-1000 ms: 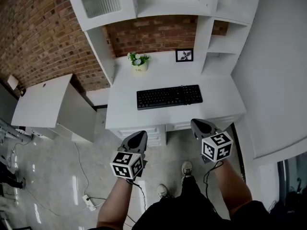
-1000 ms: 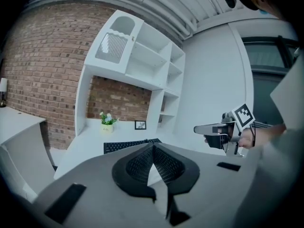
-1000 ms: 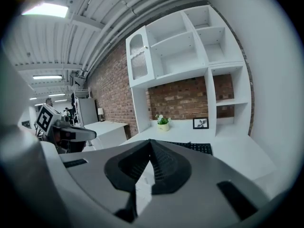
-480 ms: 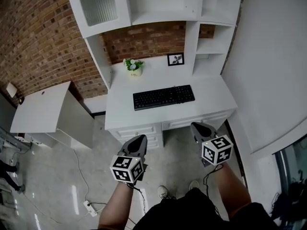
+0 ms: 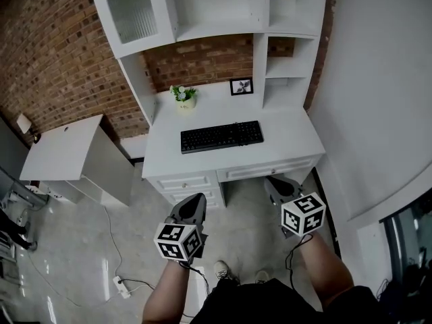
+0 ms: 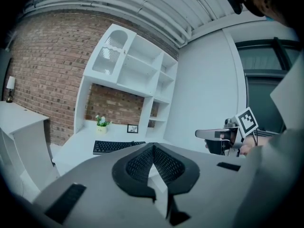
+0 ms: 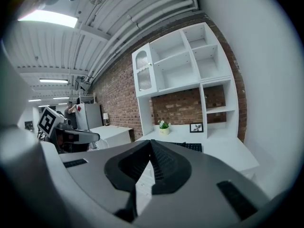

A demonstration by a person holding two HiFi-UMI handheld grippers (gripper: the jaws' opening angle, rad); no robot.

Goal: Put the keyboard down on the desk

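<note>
A black keyboard (image 5: 221, 136) lies flat on the white desk (image 5: 287, 139), parallel to its front edge. It also shows small in the left gripper view, keyboard (image 6: 118, 146), and in the right gripper view, keyboard (image 7: 187, 147). My left gripper (image 5: 196, 198) hangs over the floor in front of the desk drawers, shut and empty. Beside it my right gripper (image 5: 272, 181) is likewise shut with nothing held. Both are well short of the keyboard. Each gripper view looks along shut jaws toward the desk.
A small potted plant (image 5: 183, 96) and a framed picture (image 5: 241, 86) stand at the desk's back under white shelves (image 5: 223, 5). A second white table (image 5: 64, 147) stands to the left, a white wall to the right. A power strip (image 5: 115, 283) and cable lie on the floor.
The desk and keyboard have drawn farther from both grippers as the person stepped back. The keyboard has not moved on the desk. Both grippers stay shut.
</note>
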